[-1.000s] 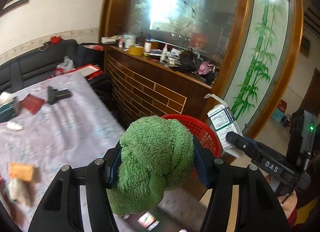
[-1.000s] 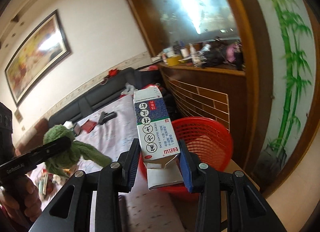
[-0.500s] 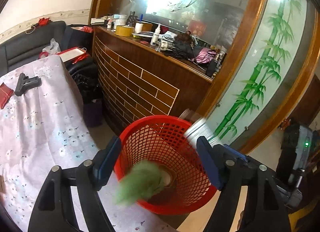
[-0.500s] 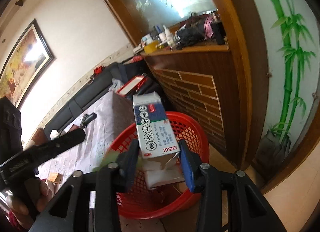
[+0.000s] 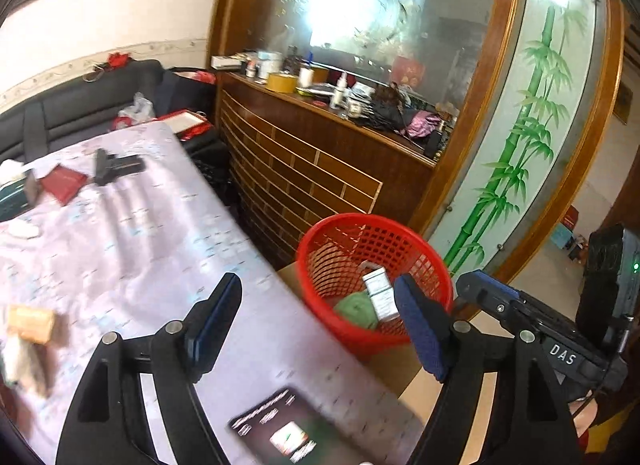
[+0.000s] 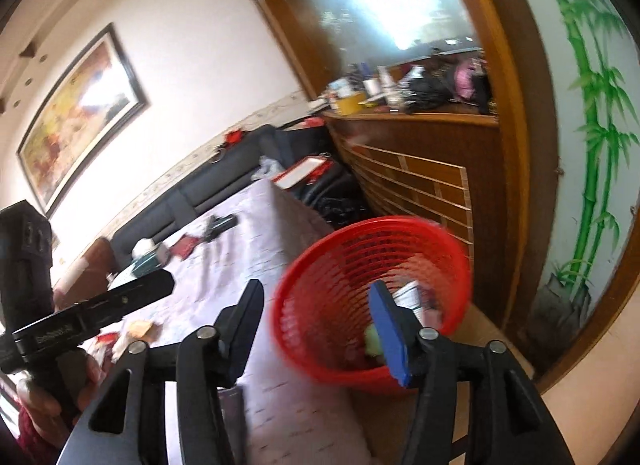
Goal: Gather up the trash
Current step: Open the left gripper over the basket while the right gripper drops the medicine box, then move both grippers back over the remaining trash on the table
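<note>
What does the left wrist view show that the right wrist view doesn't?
Left wrist only: a dark booklet on the table's near edge, the box lying sharp beside the green cloth in the basket, and the right hand-held gripper's body at the right.

Right wrist only: a framed painting on the wall and the hand carrying the left hand-held gripper.

Both: the red basket beside the table with both items in it, the sofa, the cluttered wooden counter, the bamboo panel.

Floral-clothed table (image 5: 132,233) bears red booklet (image 5: 64,184), dark packet (image 5: 280,429).
</note>
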### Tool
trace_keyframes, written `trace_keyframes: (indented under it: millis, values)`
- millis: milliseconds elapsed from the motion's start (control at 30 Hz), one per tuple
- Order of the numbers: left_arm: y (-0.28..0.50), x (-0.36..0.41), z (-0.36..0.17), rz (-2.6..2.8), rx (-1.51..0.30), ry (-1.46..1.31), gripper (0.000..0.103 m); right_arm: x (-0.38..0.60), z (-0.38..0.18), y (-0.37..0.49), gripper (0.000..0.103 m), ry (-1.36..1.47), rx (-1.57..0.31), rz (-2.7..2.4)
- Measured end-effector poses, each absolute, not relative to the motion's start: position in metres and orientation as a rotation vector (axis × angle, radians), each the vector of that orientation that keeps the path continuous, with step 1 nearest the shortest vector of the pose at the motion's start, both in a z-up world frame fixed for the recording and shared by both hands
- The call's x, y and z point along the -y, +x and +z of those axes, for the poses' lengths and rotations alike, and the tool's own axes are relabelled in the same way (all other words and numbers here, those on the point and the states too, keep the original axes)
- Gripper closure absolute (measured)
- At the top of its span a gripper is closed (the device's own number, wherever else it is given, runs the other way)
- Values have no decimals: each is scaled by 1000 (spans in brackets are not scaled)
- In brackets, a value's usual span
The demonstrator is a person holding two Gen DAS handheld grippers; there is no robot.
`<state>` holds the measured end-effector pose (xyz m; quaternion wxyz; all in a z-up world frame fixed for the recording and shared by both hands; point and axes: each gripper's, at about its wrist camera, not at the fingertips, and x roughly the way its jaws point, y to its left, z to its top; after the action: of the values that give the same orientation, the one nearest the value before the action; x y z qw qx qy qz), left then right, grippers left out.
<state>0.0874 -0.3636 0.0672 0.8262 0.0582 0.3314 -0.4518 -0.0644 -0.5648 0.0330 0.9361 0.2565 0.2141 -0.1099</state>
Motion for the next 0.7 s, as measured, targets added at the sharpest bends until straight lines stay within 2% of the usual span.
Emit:
trace_keyframes:
  millis: [300, 700]
  values:
    - [90, 247, 65, -813, -679, 111, 25, 463, 42, -29, 43, 410, -506, -44]
    - [143, 18, 46, -277, -715, -52, 25, 376, 28, 23, 43, 313, -620, 144]
